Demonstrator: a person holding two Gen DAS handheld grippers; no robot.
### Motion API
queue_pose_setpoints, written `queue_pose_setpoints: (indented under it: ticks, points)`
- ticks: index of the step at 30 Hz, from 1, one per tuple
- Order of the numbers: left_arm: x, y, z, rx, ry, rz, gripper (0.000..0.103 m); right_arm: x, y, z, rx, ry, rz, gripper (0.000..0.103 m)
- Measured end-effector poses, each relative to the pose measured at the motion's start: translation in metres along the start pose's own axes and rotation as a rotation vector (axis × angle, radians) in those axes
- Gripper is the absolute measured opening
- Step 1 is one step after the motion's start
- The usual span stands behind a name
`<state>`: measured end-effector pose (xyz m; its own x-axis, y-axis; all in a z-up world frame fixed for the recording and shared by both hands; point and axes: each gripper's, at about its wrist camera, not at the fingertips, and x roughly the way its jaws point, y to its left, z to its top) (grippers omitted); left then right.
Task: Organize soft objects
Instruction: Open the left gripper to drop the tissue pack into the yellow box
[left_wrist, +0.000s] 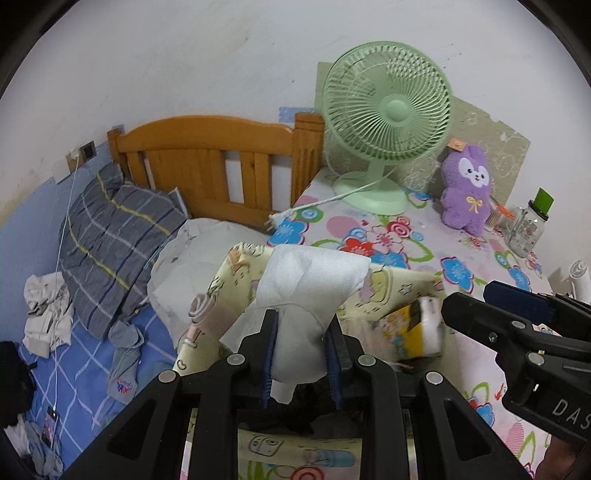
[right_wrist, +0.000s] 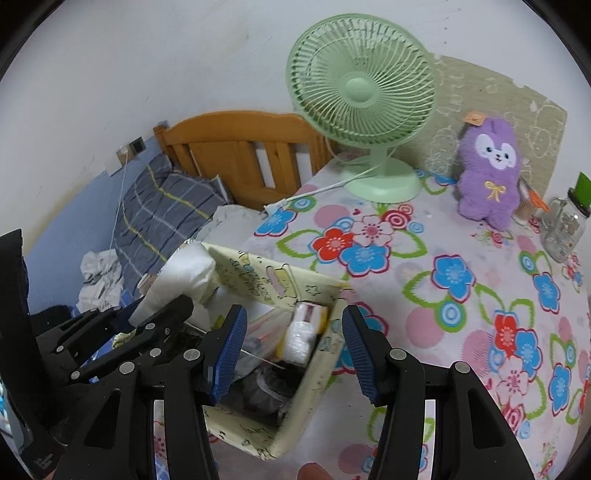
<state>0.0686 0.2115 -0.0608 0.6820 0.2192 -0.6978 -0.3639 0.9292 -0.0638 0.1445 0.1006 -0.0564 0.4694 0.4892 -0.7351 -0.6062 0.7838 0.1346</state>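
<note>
A white soft pouch (left_wrist: 310, 291) is pinched between the blue pads of the left tool (left_wrist: 301, 354), its loose upper half fanning out toward twelve o'clock while the waist is squeezed narrow between the pads. Directly beneath and beyond it the pale yellow fabric storage box (left_wrist: 399, 284) is seen on the floral tabletop (right_wrist: 461, 295), its open mouth already crowded with a rolled pink cloth (left_wrist: 201, 310) at the nine o'clock side and a yellow-and-white packet (right_wrist: 306, 328) toward three o'clock. The pouch's long axis is judged to run roughly up and away from the tool, so a downward tilt into the box looks like the coming move, and the left hand is clearly the nearer one for it. The right tool (right_wrist: 293, 350) is held spread and empty, its pads straddling the box's near corner, with nothing pressed between them. Farther back at one o'clock a purple plush rabbit (right_wrist: 487, 173) is left standing beside the green desk fan (right_wrist: 362, 110), well apart from both tools.
</note>
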Motion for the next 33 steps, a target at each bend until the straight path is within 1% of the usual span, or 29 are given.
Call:
queue_pose_setpoints:
  ticks: [3,5,7,8,11,13,15,16,20,26,33]
  points:
    - [0.005,0.006,-0.003,-0.006,0.019,0.003,0.031,0.006,0.003,0.000,0.005,0.008,0.007,0.058]
    - [0.006,0.007,-0.004,-0.002,0.022,0.007,0.033,0.009,0.004,0.000,0.005,0.011,0.007,0.058]
    - [0.007,0.006,-0.004,0.002,0.025,0.005,0.044,0.010,0.004,0.000,0.003,0.012,0.005,0.058]
    - [0.007,0.006,-0.004,0.004,0.024,0.007,0.046,0.010,0.004,0.000,0.003,0.012,0.003,0.058]
    - [0.007,0.005,-0.004,0.007,0.028,0.007,0.059,0.009,0.003,0.000,0.006,0.012,-0.003,0.058]
    - [0.010,0.002,-0.004,0.013,0.039,0.006,0.076,0.008,0.001,-0.001,0.011,0.013,-0.009,0.058]
    - [0.011,-0.001,-0.003,0.017,0.043,0.008,0.084,0.006,0.000,-0.001,0.009,0.010,-0.015,0.058]
    - [0.010,-0.002,-0.003,0.018,0.040,0.010,0.086,0.004,-0.001,-0.001,0.010,0.008,-0.019,0.058]
    - [0.002,-0.005,-0.002,0.025,0.008,0.019,0.087,-0.004,-0.005,0.000,0.014,-0.005,-0.025,0.058]
    - [-0.008,-0.007,0.001,0.014,-0.013,0.013,0.091,-0.017,-0.007,-0.002,0.017,-0.030,-0.030,0.058]
    - [-0.023,-0.025,0.002,0.038,-0.044,0.001,0.092,-0.043,-0.020,-0.008,0.023,-0.066,-0.066,0.058]
